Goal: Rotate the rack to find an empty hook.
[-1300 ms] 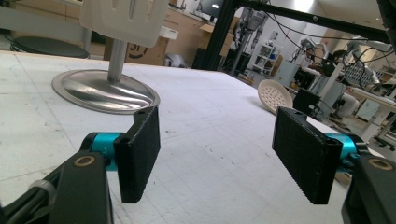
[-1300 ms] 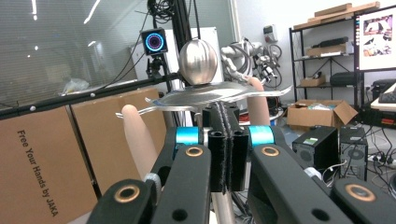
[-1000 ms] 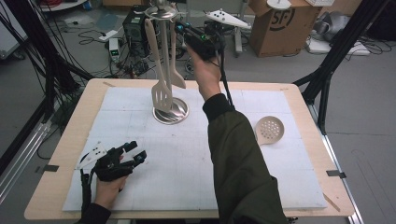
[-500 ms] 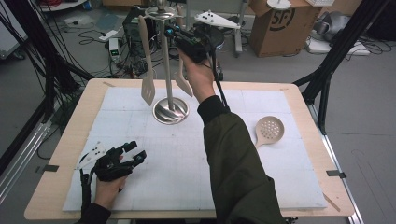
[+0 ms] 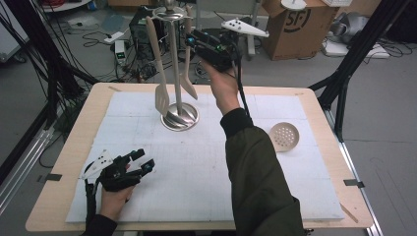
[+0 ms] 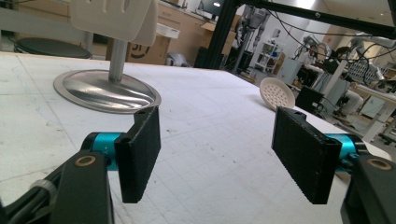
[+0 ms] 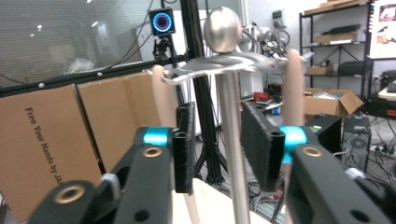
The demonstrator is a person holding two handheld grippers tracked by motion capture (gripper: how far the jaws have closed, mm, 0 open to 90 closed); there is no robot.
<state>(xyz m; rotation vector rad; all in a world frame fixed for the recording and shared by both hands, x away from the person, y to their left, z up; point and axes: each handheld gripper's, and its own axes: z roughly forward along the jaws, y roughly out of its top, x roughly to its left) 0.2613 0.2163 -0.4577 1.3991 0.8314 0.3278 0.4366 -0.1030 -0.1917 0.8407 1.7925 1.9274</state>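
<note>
White foam sheeting covers the wooden table (image 5: 59,162), with cables and cardboard boxes on the floor behind it. Take the steel rack (image 5: 178,73) at the far middle of the sheet as landmark: a pole on a round base, with hook arms under a ball at the top.

Two pale utensils hang from those arms. A slotted turner (image 5: 156,64) hangs on the side away from the raised hand; a second spatula (image 5: 187,61) hangs on the side nearest the right gripper (image 5: 193,40), which is up level with the rack's top. Half a second ago that gripper was clamped at the spatula's handle. Its jaws have just been opening, and in the right gripper view they stand partly apart with the pole seen between them and nothing held. I judge the spatula has been hooked and released, so the hanging step looks done for this piece.

A perforated round skimmer (image 5: 284,136) lies on the sheet, well off to the rack's right and nearer the person, probably next.

Near the front edge, left of the rack, the left gripper (image 5: 140,161) rests wide open and empty.
</note>
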